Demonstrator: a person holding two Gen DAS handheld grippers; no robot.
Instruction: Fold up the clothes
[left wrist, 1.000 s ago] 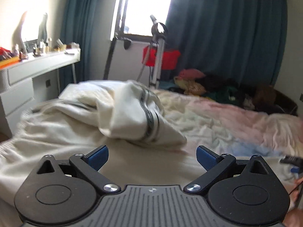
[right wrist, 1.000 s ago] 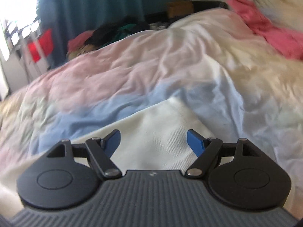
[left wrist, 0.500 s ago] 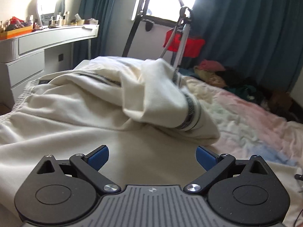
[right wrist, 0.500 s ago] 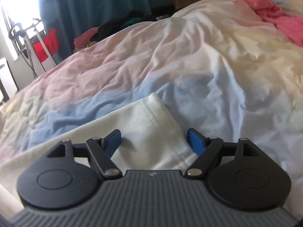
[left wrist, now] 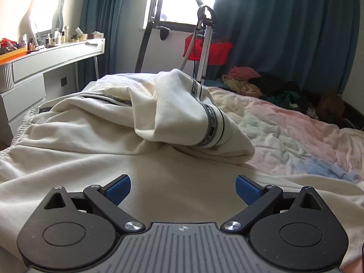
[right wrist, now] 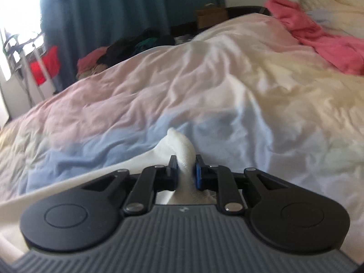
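Note:
A cream garment (left wrist: 95, 136) with a black-and-white striped band (left wrist: 211, 125) lies rumpled on the bed, one part bunched into a hump. My left gripper (left wrist: 183, 187) is open just above a flat stretch of that cloth, nothing between its blue pads. In the right wrist view my right gripper (right wrist: 184, 173) is shut on a pinched corner of the cream garment (right wrist: 182, 145), which sticks up between the pads. The rest of the cloth trails off to the lower left.
The bed is covered by a pastel pink, blue and white duvet (right wrist: 159, 100). A pink cloth (right wrist: 323, 43) lies near the headboard. A pile of clothes (left wrist: 261, 86) sits at the far side, with a red bag on a stand (left wrist: 207, 47) and a white desk (left wrist: 45, 63) on the left.
My right gripper went from open over the garment's corner to shut on it, bunching the cloth upward. The left gripper shifted slightly over the garment and stayed open.

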